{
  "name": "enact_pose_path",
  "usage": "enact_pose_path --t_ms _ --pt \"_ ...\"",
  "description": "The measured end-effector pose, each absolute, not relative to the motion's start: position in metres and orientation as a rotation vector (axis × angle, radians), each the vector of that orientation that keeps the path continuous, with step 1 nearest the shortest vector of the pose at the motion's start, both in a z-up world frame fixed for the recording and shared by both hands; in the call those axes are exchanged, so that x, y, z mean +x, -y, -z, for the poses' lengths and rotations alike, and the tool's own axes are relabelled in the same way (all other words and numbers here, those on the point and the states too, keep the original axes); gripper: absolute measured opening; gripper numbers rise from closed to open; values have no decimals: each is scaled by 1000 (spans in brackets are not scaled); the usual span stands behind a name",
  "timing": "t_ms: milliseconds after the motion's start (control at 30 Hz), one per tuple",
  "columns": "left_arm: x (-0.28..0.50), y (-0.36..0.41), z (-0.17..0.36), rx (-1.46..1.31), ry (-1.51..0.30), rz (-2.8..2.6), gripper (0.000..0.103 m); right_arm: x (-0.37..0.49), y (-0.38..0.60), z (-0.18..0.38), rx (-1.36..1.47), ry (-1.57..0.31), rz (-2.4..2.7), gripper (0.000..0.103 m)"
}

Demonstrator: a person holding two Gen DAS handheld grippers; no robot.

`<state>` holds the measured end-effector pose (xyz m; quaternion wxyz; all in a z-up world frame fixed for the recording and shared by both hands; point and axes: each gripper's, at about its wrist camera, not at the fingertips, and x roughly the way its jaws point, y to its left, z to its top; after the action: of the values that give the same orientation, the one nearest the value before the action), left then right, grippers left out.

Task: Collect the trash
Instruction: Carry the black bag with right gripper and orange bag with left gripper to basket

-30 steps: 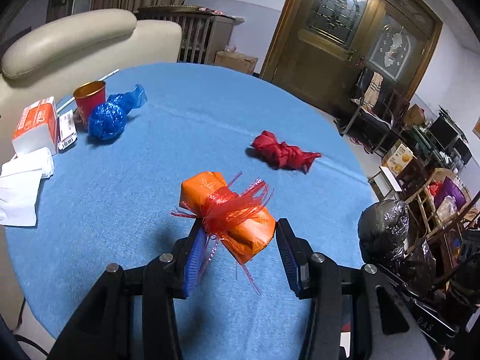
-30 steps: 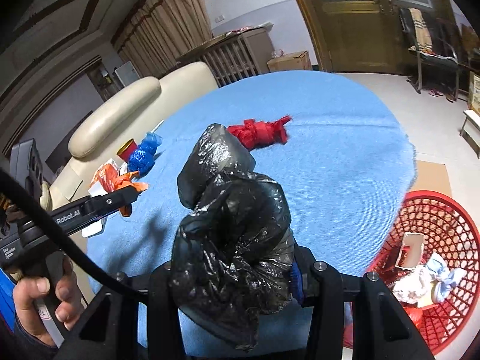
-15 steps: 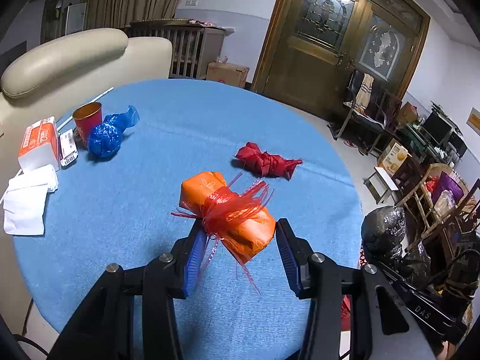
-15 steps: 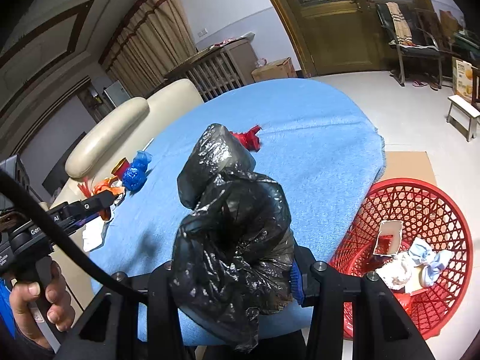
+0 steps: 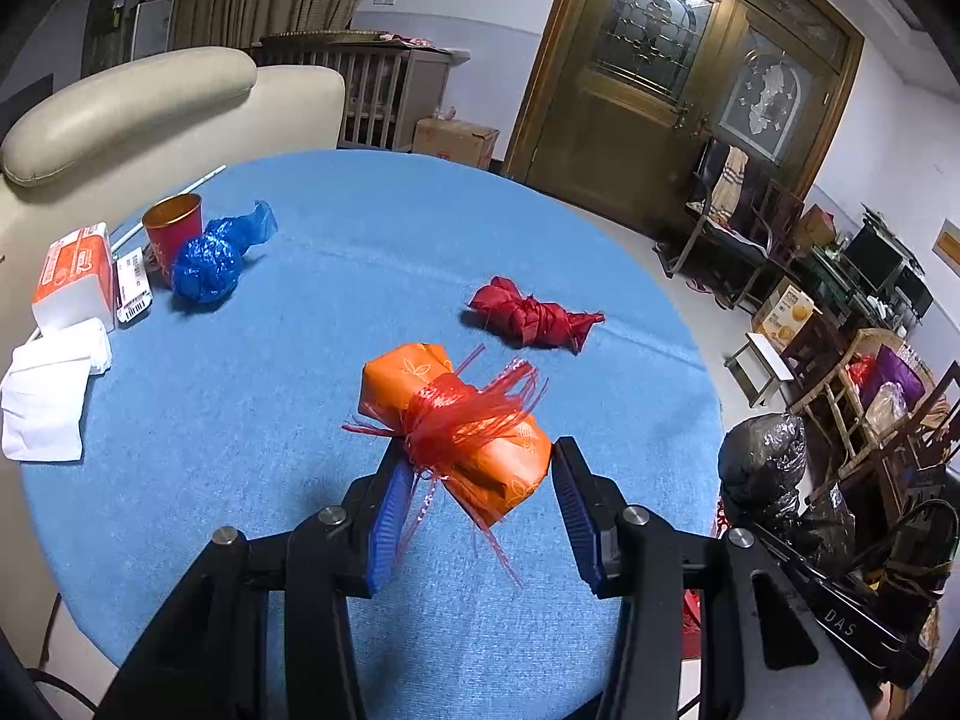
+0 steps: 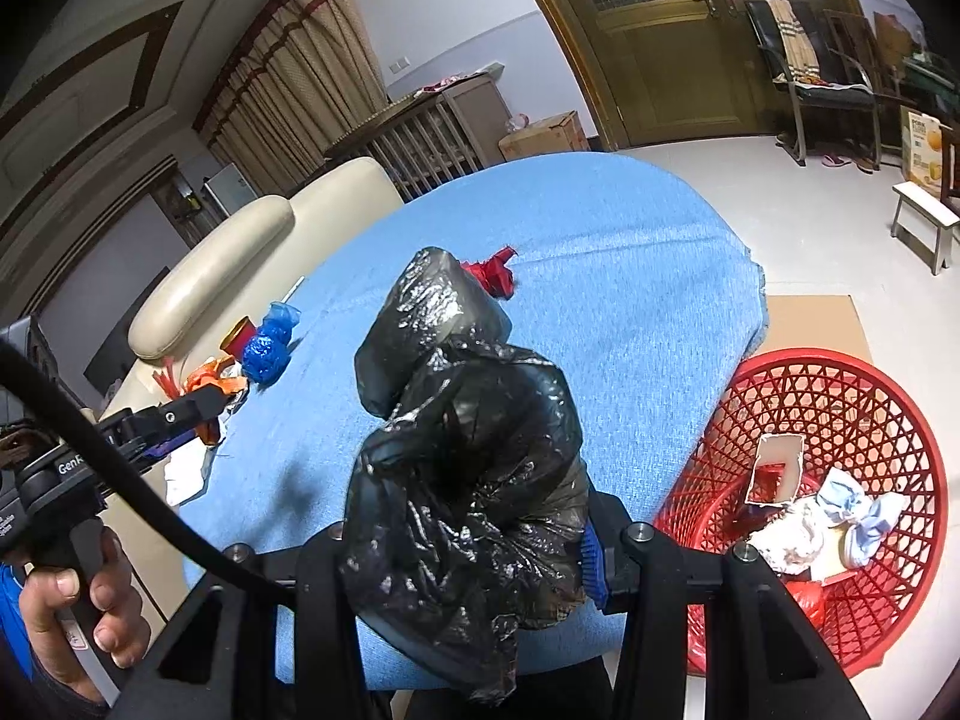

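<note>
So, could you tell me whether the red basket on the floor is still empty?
No, the red basket already holds a small carton and some crumpled wrappers.

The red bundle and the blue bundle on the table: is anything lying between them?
No. In the left wrist view, only bare blue tablecloth stretches between the red bundle and the blue bundle.

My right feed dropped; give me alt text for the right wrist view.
The right hand-held gripper is shut on a black bag above the blue table's edge. A red basket with trash sits on the floor to the right.
</note>
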<state>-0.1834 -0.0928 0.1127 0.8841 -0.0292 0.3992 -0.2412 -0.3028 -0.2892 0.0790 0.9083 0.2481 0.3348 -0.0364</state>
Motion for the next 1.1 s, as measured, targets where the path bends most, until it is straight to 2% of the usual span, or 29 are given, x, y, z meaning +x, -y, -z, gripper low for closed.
enact_pose_path --t_ms 1100 --pt "-180 92 -98 -81 -879 502 49 -304 306 -51 626 -739 93 49"
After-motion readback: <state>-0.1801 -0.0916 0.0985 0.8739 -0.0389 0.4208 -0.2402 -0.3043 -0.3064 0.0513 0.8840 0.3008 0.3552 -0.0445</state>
